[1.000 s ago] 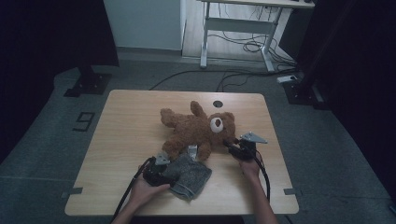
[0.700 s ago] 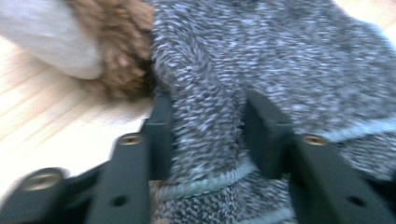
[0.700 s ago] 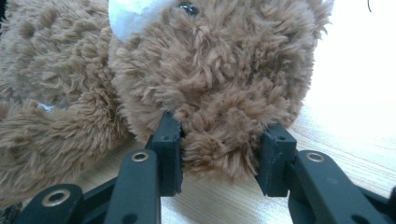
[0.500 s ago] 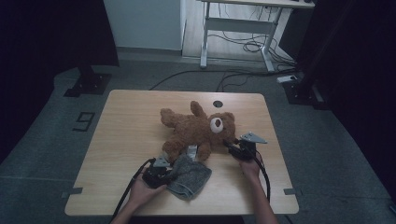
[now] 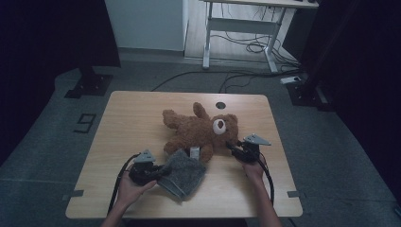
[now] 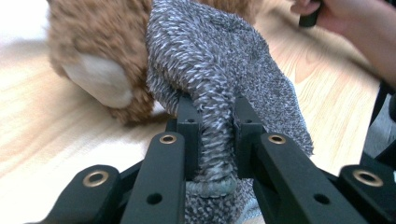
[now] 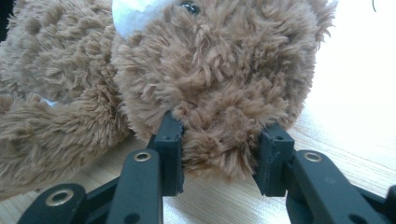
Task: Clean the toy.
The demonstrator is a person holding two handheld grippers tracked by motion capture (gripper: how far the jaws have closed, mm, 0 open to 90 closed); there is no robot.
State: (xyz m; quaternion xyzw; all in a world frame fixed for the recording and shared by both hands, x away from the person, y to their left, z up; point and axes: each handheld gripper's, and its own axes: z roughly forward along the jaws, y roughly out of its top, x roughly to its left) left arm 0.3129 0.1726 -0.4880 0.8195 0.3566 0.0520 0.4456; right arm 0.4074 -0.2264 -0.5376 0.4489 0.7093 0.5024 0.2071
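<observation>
- One teddy bear (image 5: pixel 201 132) lies on its back near the middle of the one wooden table (image 5: pixel 137 113), head toward my right side.
- One grey knitted garment (image 5: pixel 182 174) lies just in front of the bear, its far edge touching the bear's leg.
- I hold two grippers, one in each hand.
- My left gripper (image 6: pixel 212 135) has just been closing; its two jaws now pinch a bunched fold of the grey garment (image 6: pixel 219 79) between them, with the bear's foot (image 6: pixel 95 81) just beyond.
- My right gripper (image 7: pixel 219 158) is clamped on one fluffy lump at the side of the bear's head (image 7: pixel 219 79), both jaws pressed into the fur.
- One small white tag (image 5: pixel 194 152) shows on the bear beside the garment.
</observation>
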